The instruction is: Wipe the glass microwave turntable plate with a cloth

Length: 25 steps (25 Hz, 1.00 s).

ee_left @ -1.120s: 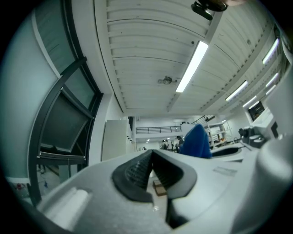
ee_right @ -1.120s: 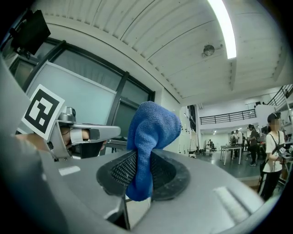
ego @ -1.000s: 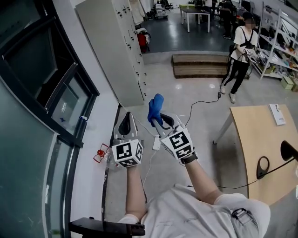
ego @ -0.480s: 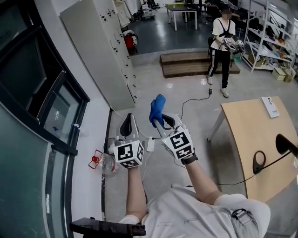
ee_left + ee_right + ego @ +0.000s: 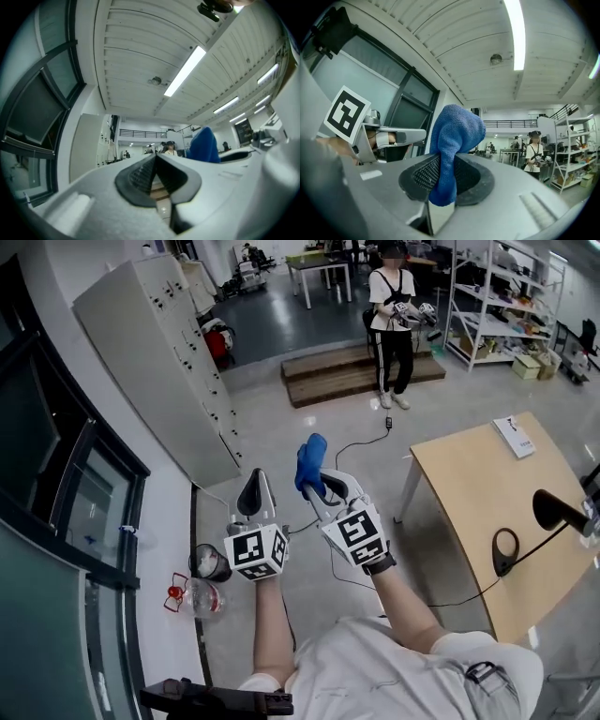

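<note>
A blue cloth (image 5: pixel 310 463) sticks up out of my right gripper (image 5: pixel 320 486), which is shut on it. In the right gripper view the blue cloth (image 5: pixel 452 143) is pinched between the two black pads (image 5: pixel 423 175). My left gripper (image 5: pixel 252 491) is beside it on the left, shut with nothing in it; the left gripper view shows its pads (image 5: pixel 143 176) pressed together at my left gripper (image 5: pixel 155 164). Both grippers point up and forward, held in front of the person's chest. No glass turntable plate or microwave shows in any view.
A wooden table (image 5: pixel 495 502) with a black stand and cable is at the right. Grey lockers (image 5: pixel 164 362) and dark windows line the left wall. A plastic bottle (image 5: pixel 192 597) and a dark cup (image 5: pixel 210 562) lie on the floor. Another person (image 5: pixel 392 320) stands far ahead.
The head view has swung to the right: the table and the distant person have shifted left and nearer in the picture. Both grippers keep their pose, the cloth still held.
</note>
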Each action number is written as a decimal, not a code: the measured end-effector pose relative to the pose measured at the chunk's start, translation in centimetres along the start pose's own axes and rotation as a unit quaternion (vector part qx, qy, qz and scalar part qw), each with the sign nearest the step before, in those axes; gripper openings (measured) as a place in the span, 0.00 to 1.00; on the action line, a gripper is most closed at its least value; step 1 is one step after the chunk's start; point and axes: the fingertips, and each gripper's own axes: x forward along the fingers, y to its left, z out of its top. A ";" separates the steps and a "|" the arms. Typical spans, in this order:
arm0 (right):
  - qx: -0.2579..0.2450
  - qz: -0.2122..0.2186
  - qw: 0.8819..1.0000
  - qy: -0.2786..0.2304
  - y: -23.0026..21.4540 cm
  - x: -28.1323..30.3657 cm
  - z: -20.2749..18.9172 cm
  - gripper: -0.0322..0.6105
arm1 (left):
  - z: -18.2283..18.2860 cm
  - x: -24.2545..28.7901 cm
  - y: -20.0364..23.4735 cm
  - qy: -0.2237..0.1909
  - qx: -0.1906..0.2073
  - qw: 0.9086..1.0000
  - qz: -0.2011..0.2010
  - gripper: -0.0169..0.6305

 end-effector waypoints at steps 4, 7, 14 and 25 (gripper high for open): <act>-0.010 -0.049 0.999 -0.003 -3.8 -2.5 0.3 0.16 | 0.0 3.1 -5.2 -0.010 -0.009 0.998 -0.061 0.03; -0.020 -0.094 0.995 0.000 -6.4 -5.2 0.5 0.16 | -0.1 4.8 -10.0 -0.014 -0.019 0.992 -0.121 0.03; -0.022 -0.231 0.973 0.008 -11.6 -14.6 1.2 0.16 | 0.3 4.6 -20.9 -0.019 -0.043 0.966 -0.254 0.03; -0.012 -0.428 0.903 0.035 -8.9 -32.9 -1.4 0.16 | -0.6 -7.2 -35.2 -0.018 -0.086 0.888 -0.451 0.03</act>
